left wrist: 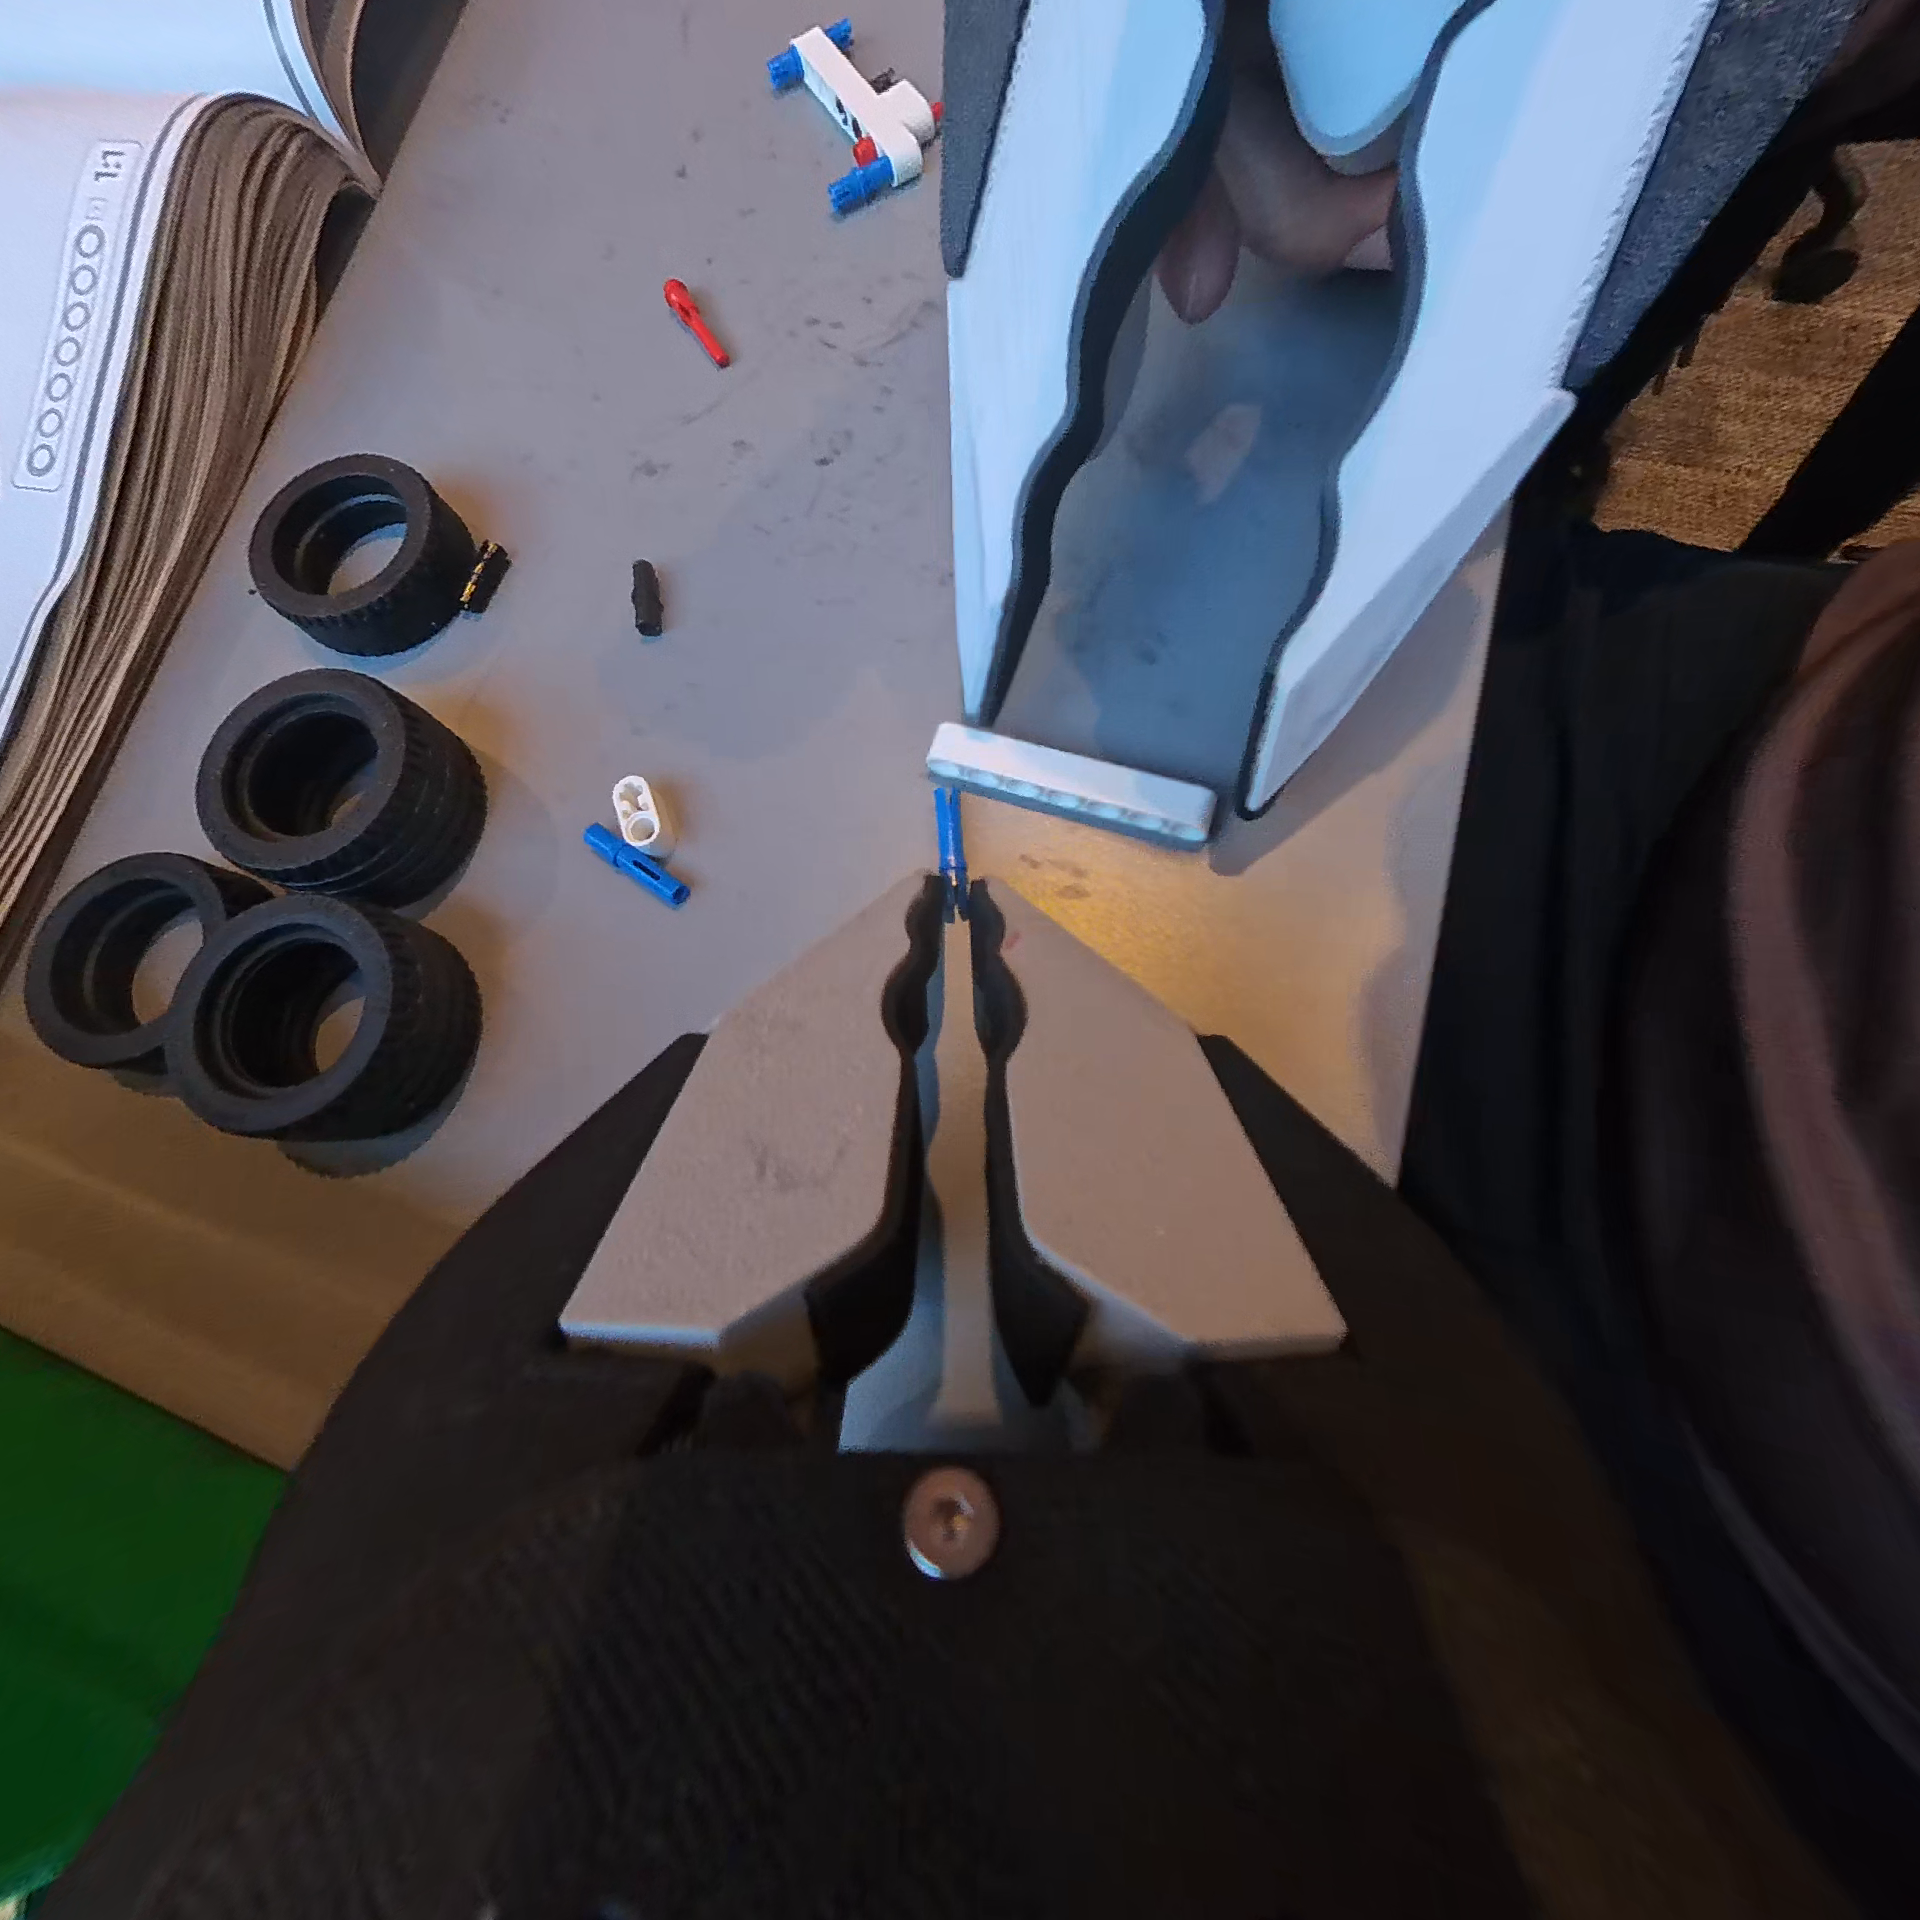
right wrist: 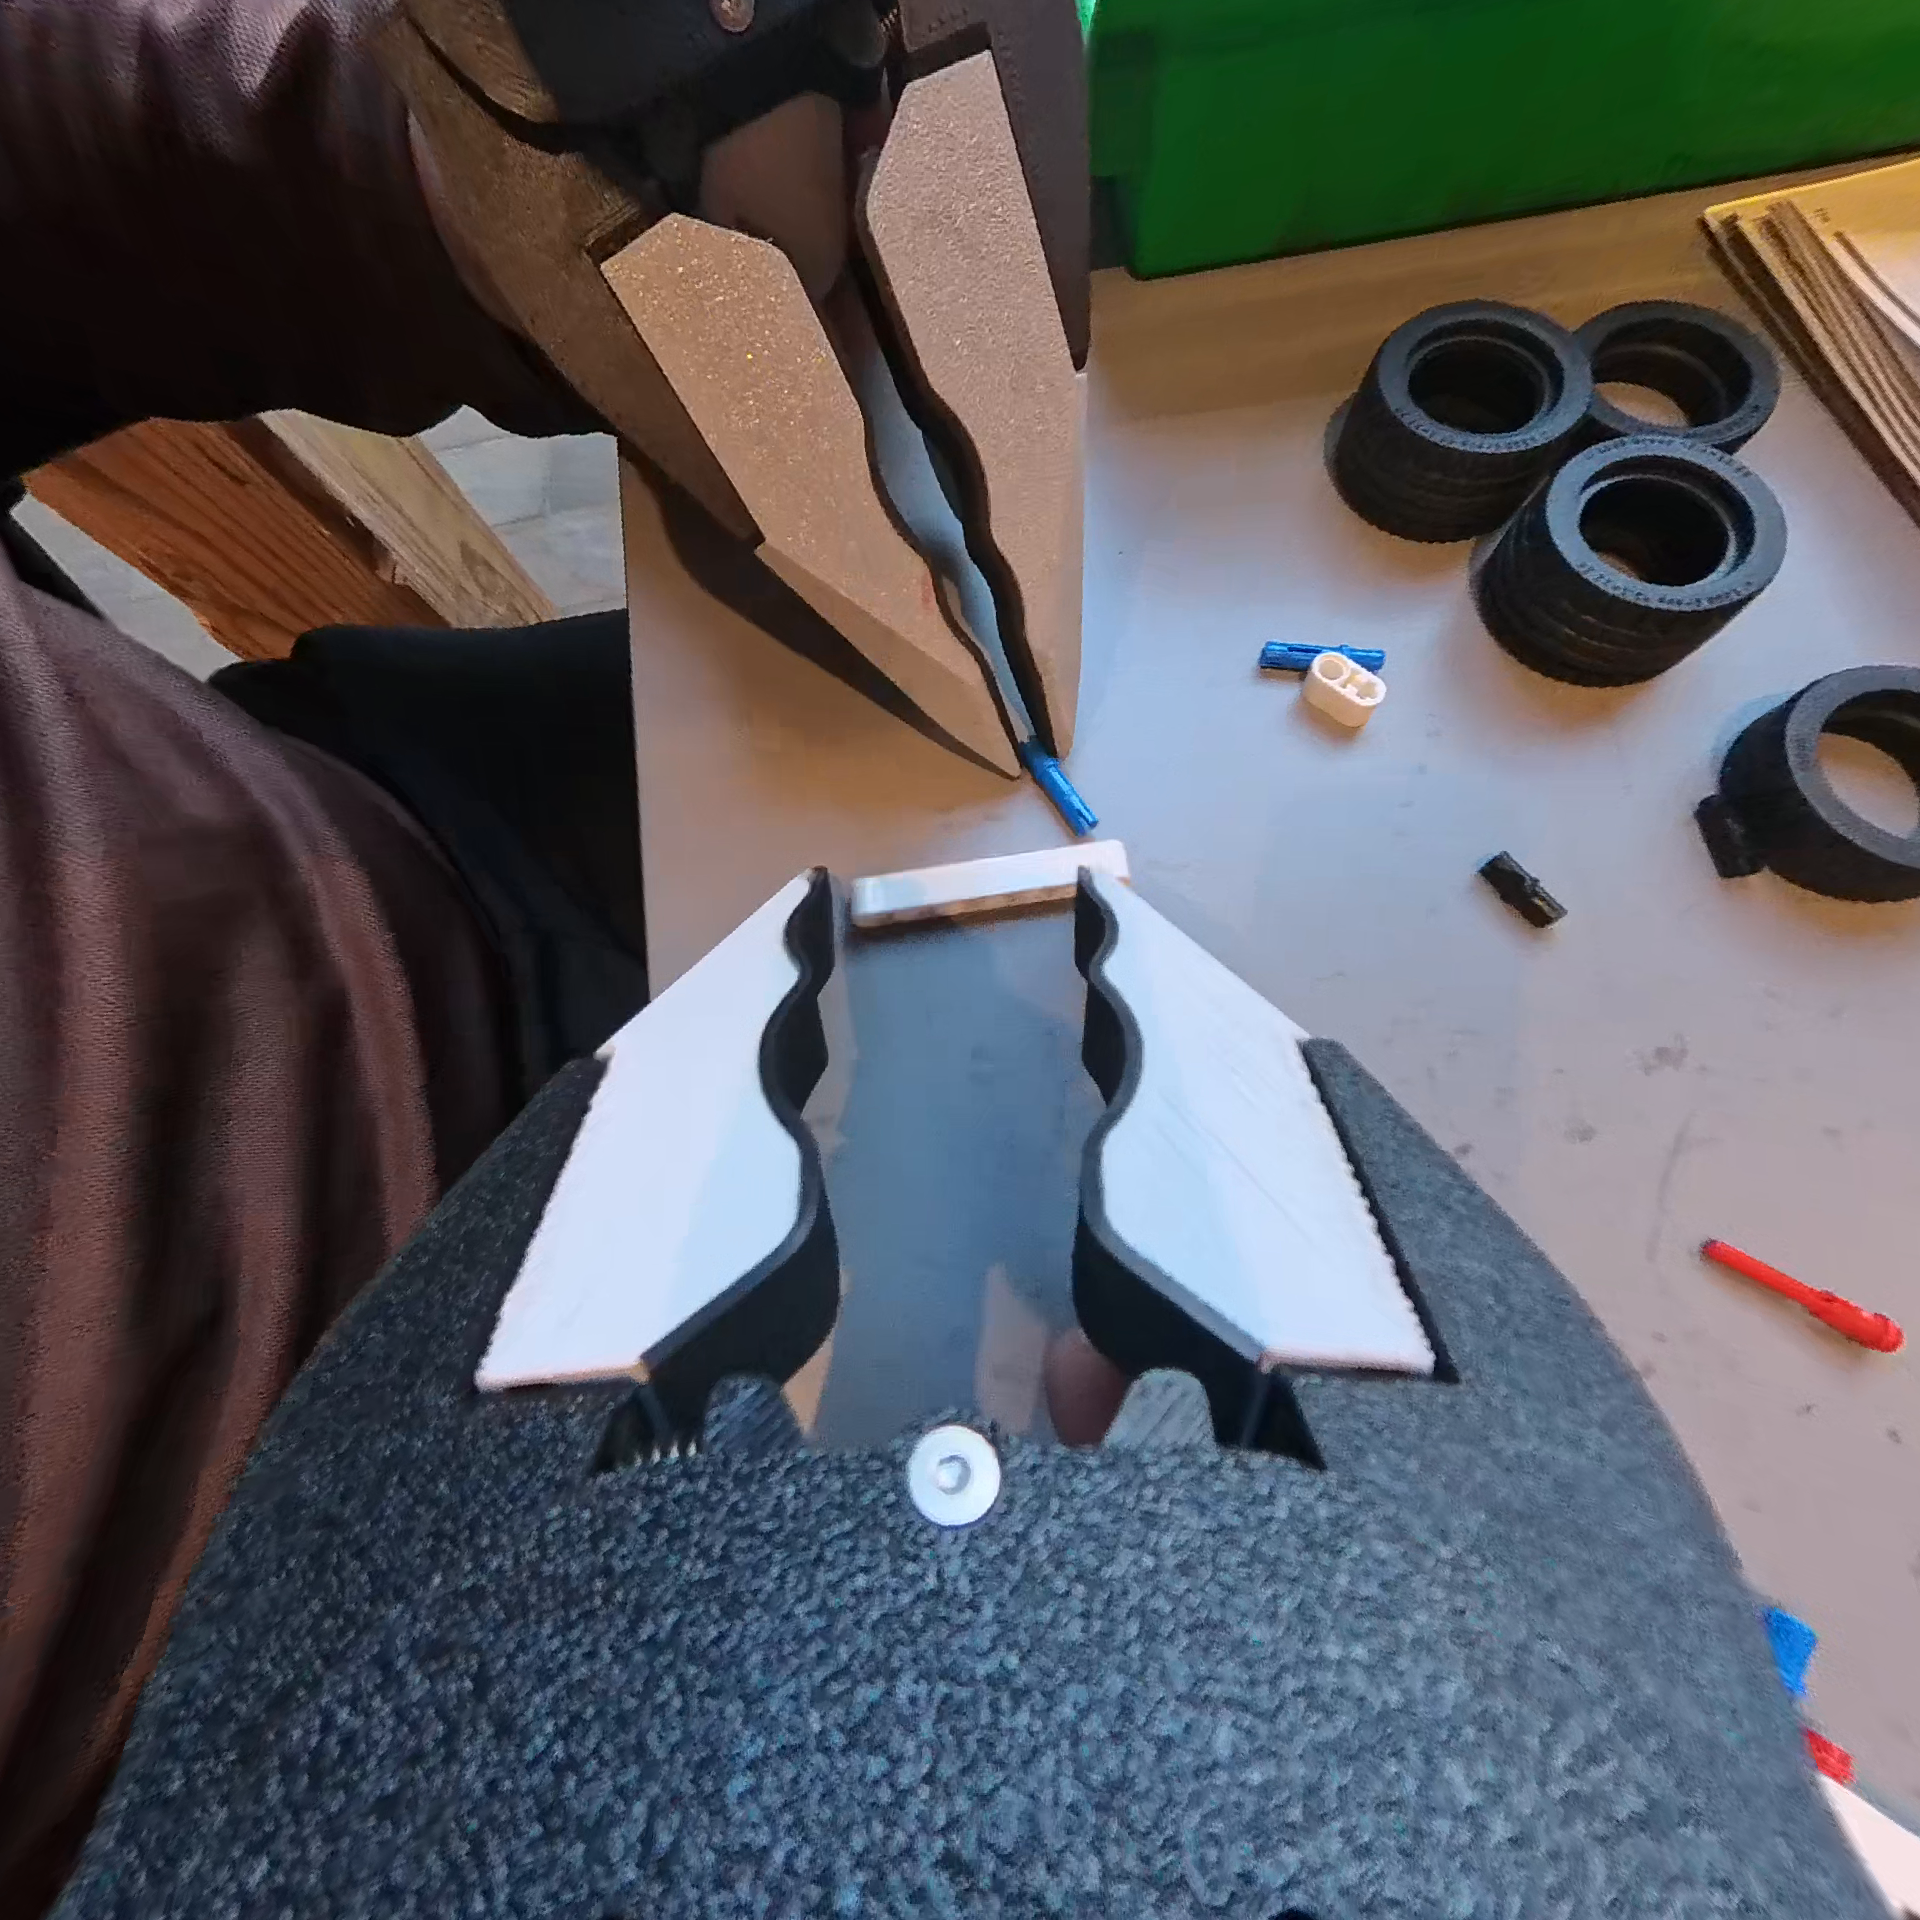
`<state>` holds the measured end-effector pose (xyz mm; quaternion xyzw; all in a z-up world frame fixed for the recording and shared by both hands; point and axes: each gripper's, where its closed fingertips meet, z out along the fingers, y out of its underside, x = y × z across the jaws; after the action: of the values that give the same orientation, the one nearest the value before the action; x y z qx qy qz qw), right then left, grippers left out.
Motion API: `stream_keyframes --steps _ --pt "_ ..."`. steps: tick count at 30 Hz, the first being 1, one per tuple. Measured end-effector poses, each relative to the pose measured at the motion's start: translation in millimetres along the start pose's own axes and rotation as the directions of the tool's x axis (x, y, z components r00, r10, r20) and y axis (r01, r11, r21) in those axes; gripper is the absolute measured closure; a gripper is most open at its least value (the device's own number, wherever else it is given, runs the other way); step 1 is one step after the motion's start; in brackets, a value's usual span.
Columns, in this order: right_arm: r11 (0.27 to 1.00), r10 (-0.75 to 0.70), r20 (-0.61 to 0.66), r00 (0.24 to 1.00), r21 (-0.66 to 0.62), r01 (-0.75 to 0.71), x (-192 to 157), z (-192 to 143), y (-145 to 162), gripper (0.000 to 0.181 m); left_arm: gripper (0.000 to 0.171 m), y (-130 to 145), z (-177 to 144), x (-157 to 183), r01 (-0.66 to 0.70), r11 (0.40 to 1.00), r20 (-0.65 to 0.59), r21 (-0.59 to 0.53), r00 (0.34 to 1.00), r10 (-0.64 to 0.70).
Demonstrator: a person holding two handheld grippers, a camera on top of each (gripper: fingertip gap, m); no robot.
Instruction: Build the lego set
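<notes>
At the far left of the left wrist view an open booklet (left wrist: 125,343) lies on the grey table (left wrist: 582,436), and beside it sit four black tyres (left wrist: 343,556). Next come a loose blue pin with a small white connector (left wrist: 644,816), a black pin (left wrist: 646,597) and a red pin (left wrist: 696,322) (all well apart). In the middle, the left gripper (left wrist: 958,894) is pinched tight on a blue pin (left wrist: 948,836) whose free end almost touches a white beam (left wrist: 1075,795). The right gripper (right wrist: 954,883) holds that beam lengthwise between its spread fingers.
</notes>
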<state>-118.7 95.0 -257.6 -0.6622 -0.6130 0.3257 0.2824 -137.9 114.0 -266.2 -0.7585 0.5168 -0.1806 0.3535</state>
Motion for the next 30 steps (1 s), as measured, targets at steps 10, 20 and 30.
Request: stream_keyframes --steps 10,20,30 --pt "0.998 -0.069 -0.049 0.996 0.008 0.069 5.9 -1.0 -1.4 0.138 0.170 0.4 0.1 -1.9 0.023 1.000 -0.004 -0.002 1.000 -0.023" --pt "0.996 -0.079 -0.033 0.996 0.032 0.080 5.2 -1.7 -5.6 0.141 0.170 -0.4 1.3 -4.6 0.033 0.999 -0.016 -0.002 0.999 -0.033" --pt "0.996 -0.080 -0.034 0.996 0.041 0.081 5.3 -2.9 -6.8 0.141 0.170 -0.6 1.6 -5.1 0.034 0.999 -0.016 -0.002 0.999 -0.034"
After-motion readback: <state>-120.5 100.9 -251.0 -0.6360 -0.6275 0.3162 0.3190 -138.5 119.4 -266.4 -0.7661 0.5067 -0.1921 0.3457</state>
